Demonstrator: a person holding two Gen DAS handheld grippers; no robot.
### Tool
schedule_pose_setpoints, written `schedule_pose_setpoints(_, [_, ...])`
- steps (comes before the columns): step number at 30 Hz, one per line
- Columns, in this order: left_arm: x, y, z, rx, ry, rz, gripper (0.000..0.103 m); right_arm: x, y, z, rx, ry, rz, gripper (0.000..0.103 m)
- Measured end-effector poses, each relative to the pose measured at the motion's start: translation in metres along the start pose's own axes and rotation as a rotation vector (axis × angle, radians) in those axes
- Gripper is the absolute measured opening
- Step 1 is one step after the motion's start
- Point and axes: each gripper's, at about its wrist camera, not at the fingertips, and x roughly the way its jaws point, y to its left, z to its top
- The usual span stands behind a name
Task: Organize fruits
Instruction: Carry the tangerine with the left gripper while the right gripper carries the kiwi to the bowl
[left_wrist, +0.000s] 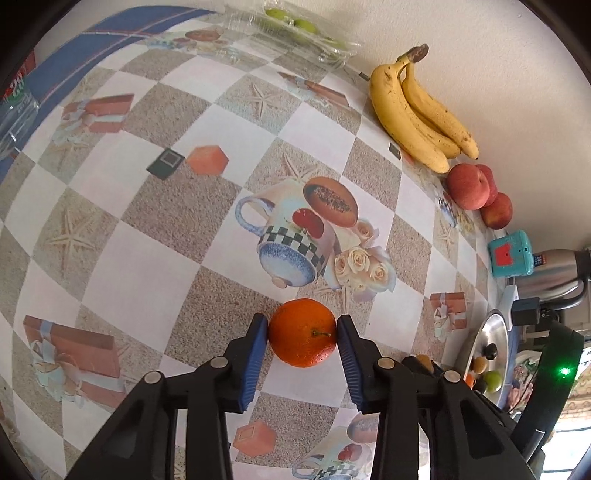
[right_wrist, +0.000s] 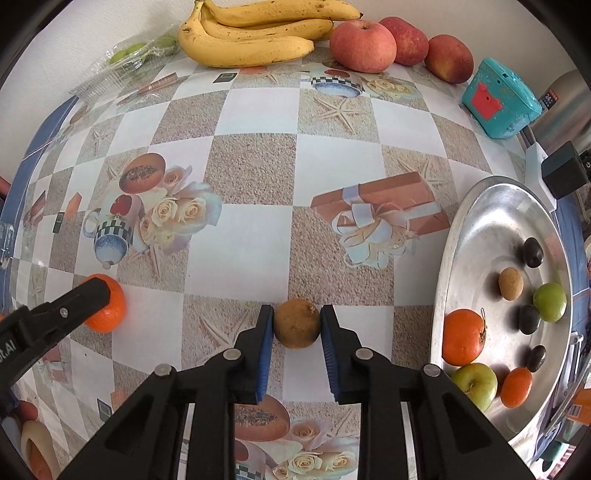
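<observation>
You are mid-pick on both sides. Your left hand-held gripper (left_wrist: 302, 330) has its blue pads pressed against the two sides of an orange (left_wrist: 302, 332), which sits on the table (left_wrist: 155, 266) at about 6 o'clock in the left wrist view. Your right hand-held gripper (right_wrist: 296, 325) pinches a small brown fruit (right_wrist: 296, 324) the same way, low in the middle of its own view. Whether either fruit is lifted off the table, I cannot tell.

The metal tray (right_wrist: 476, 229) lies at 4 o'clock from the brown fruit and already holds oranges, green fruits and small dark ones. In my judgement, the next move is a carry to that tray: raise the brown fruit over the rim, set it in a bare patch, then bring the orange across from 9 o'clock.
</observation>
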Motion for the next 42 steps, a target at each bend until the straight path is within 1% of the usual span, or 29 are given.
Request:
schedule_pose_setpoints(6, [-0.016,-0.009,0.002,0.008,-0.037,-0.010,0.041,-0.012,-0.010,0.001,0.013,-0.007,0.033,0.026])
schedule_pose_setpoints(14, [-0.036,-0.024,-0.001,0.036,-0.075,-0.001,0.041,-0.043,-0.031,0.001,0.052,-0.041,0.072,0.026])
schedule_pose_setpoints(24, [-0.038,-0.052,-0.014,0.076,-0.072,0.000,0.041,-0.050,-0.046,-0.005,0.066,-0.047,0.052,0.026])
schedule_pose_setpoints(26, [-0.036,-0.061,-0.018,0.088,-0.069,-0.008,0.041,-0.050,-0.051,-0.005,0.070,-0.047,0.048,0.026])
schedule_pose_setpoints(29, [-0.032,-0.079,-0.025,0.119,-0.060,-0.022,0.041,-0.053,-0.069,-0.007,0.098,-0.053,0.047,0.026])
schedule_pose_setpoints(37, [-0.009,-0.147,-0.060,0.277,-0.013,-0.075,0.041,-0.056,-0.132,-0.021,0.176,-0.057,0.000,0.026])
schedule_pose_setpoints(42, [0.006,-0.180,-0.078,0.358,-0.005,-0.108,0.041,-0.054,-0.167,-0.033,0.227,-0.055,-0.019,0.026])
